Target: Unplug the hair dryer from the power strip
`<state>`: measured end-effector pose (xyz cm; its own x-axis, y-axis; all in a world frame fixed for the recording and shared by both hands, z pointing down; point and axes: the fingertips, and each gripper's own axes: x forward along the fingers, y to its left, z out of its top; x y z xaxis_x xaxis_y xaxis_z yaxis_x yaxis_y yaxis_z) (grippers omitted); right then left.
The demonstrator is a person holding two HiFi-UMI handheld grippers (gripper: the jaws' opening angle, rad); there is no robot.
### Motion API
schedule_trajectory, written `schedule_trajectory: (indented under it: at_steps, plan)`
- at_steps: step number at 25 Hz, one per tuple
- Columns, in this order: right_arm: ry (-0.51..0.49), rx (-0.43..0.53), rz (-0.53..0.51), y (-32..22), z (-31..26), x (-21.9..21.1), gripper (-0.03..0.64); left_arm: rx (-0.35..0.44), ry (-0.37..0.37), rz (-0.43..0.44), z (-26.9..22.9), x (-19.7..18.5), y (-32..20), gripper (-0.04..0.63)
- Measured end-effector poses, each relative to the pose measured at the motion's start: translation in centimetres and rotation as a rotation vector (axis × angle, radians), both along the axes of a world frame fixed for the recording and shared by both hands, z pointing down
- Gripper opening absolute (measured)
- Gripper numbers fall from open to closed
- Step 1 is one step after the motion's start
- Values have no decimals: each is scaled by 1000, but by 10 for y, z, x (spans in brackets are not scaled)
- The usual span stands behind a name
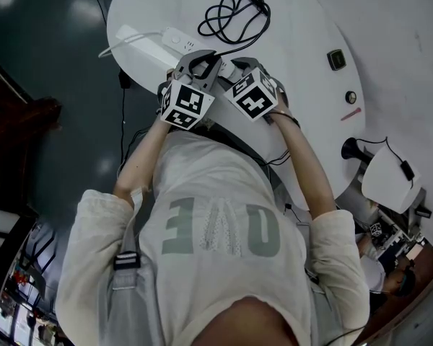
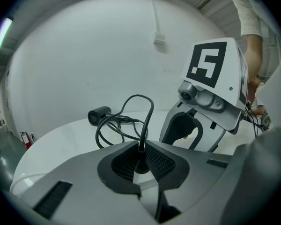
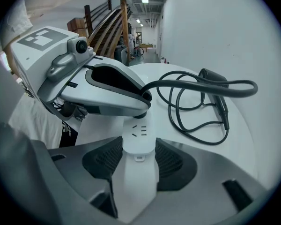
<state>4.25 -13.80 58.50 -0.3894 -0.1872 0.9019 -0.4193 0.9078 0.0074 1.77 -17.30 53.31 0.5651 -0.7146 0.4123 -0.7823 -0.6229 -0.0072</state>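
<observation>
A white power strip (image 1: 166, 38) lies on the round white table (image 1: 303, 85). My right gripper (image 3: 138, 153) is shut on its near end (image 3: 139, 132), a pad pressing on each side. In the left gripper view my left gripper (image 2: 140, 146) is shut on the hair dryer's black plug (image 2: 141, 165), which sits in the strip. From the plug the black cord (image 2: 147, 116) rises, then coils on the table (image 1: 231, 16) towards the black hair dryer (image 2: 99, 114), which lies further back (image 3: 215, 78). The two grippers stand side by side over the strip (image 1: 202, 58) (image 1: 234, 67).
The strip's white lead (image 1: 119, 43) runs off the table's left edge. A small dark square box (image 1: 337, 59) and a round knob (image 1: 351, 97) sit to the right. A white stand with cables (image 1: 386, 179) is at the lower right, beyond the table's edge.
</observation>
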Motion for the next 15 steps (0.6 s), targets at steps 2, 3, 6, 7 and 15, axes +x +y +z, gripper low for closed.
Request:
schedule_trajectory:
  at_steps: [2, 3, 6, 7, 15]
  plan:
    - [13, -7, -10, 0, 0, 0, 232, 4, -9, 13, -2, 1, 1, 55]
    - [17, -9, -15, 0, 0, 0, 232, 6, -10, 18, -3, 1, 1, 55]
    - [35, -20, -33, 2, 0, 1, 230, -6, 18, 22, -7, 1, 3, 54]
    - [41, -24, -40, 2, 0, 1, 230, -11, 31, 24, -9, 1, 3, 54]
    - [3, -70, -24, 1, -1, 1, 232, 143, -130, 182, -18, 15, 7, 49]
